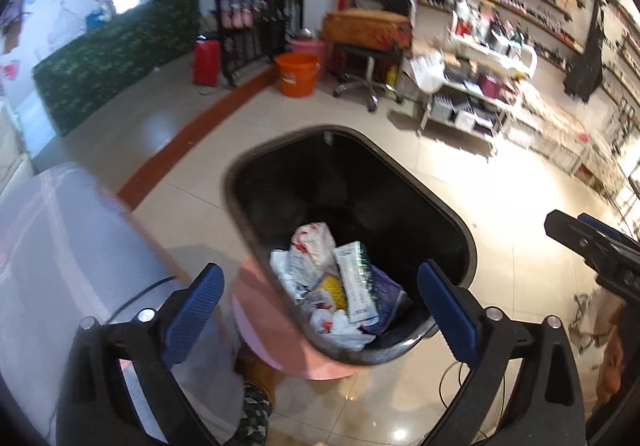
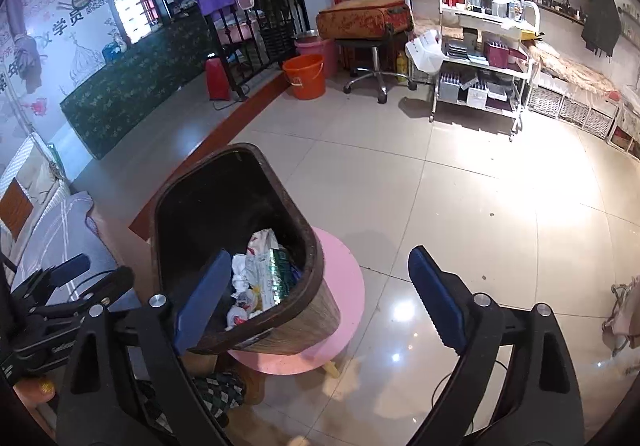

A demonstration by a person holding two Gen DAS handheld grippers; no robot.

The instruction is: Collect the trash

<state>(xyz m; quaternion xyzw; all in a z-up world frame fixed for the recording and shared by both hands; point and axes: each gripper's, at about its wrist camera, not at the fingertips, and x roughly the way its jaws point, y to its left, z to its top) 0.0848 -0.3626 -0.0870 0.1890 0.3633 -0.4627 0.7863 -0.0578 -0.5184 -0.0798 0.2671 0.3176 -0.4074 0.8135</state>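
A dark waste bin (image 1: pixel 248 165) stands on a round pink stool (image 1: pixel 256 330) on the tiled floor. Inside it lies trash (image 1: pixel 340 278): crumpled white paper, a green-and-white packet, a purple wrapper. My left gripper (image 1: pixel 324 310) hangs above the bin's near side, open, with nothing between its blue pads. The right gripper (image 1: pixel 568 221) shows at the right edge. In the right wrist view the bin (image 2: pixel 288 326) sits left of centre on the stool (image 2: pixel 344 278). My right gripper (image 2: pixel 320 298) is open and holds nothing, its left pad over the bin's mouth. The left gripper (image 2: pixel 102 272) is at the far left.
An orange bucket (image 2: pixel 304 75), a wheeled stool bearing a red case (image 2: pixel 364 19) and a white trolley (image 2: pixel 480 57) stand farther back. A grey-covered bed (image 1: pixel 60 246) lies left of the bin. A shoe and patterned trouser leg (image 1: pixel 256 406) are under the stool. A cable lies on the tiles.
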